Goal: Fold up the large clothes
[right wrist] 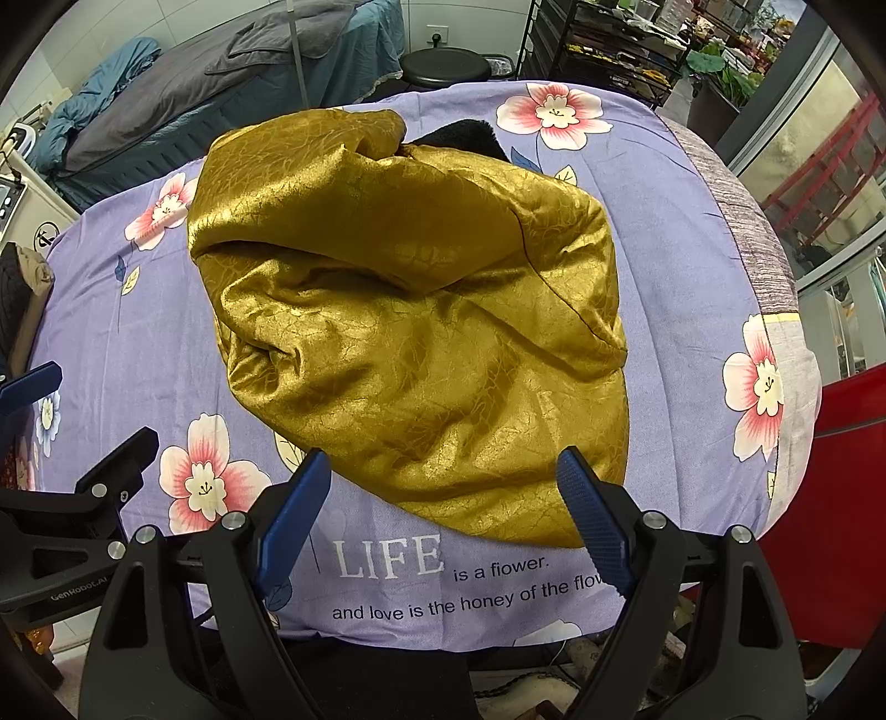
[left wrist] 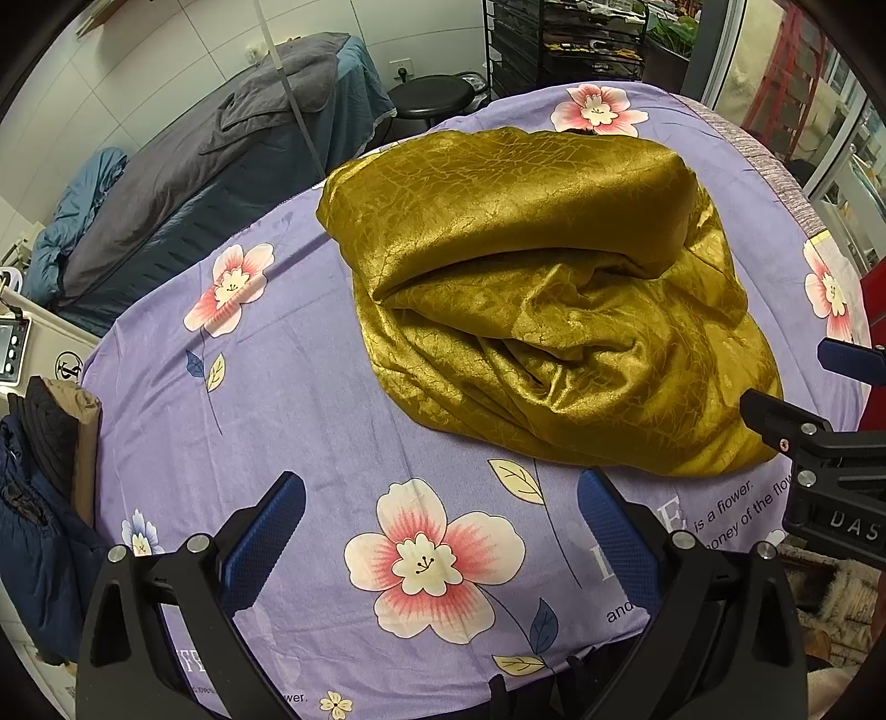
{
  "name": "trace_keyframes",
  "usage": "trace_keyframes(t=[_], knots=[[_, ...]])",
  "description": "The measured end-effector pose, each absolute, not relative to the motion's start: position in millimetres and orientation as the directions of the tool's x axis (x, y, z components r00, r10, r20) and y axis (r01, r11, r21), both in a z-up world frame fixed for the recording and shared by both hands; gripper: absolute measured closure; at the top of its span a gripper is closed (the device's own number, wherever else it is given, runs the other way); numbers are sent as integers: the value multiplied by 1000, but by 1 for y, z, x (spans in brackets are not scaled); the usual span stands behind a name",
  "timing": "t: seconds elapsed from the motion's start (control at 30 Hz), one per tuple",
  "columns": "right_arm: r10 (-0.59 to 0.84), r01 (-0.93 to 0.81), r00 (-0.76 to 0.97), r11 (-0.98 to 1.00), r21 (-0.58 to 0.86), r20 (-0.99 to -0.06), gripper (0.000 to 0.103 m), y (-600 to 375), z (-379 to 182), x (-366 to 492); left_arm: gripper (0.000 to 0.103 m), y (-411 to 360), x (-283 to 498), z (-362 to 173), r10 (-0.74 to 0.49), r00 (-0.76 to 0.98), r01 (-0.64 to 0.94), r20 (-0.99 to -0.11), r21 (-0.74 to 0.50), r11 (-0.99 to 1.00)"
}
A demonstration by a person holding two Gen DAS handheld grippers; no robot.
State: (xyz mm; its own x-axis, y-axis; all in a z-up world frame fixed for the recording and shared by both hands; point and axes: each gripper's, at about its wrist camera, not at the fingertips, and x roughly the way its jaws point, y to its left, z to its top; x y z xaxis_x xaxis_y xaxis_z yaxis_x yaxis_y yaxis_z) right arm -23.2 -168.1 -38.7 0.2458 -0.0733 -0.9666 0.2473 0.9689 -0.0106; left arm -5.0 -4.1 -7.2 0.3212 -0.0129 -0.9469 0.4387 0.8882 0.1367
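Note:
A shiny mustard-gold garment lies in a rough folded bundle on the purple flowered sheet. It also shows in the right wrist view, with a black furry part peeking out at its far end. My left gripper is open and empty above the sheet, short of the bundle's near left edge. My right gripper is open and empty, its jaws standing just before the bundle's near edge. The right gripper also shows at the right edge of the left wrist view.
A bed with grey and teal covers stands at the back left. A black stool and a wire rack stand behind the table. Dark clothes are piled at the left. A red object is at the right.

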Motion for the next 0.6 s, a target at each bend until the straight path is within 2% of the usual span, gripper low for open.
trace_keyframes(t=[0.6], knots=[[-75,246,243,969,-13,-967,20,-167,-40,-24,6,-4,-6,-10,-9,314,439,-949,136,888]])
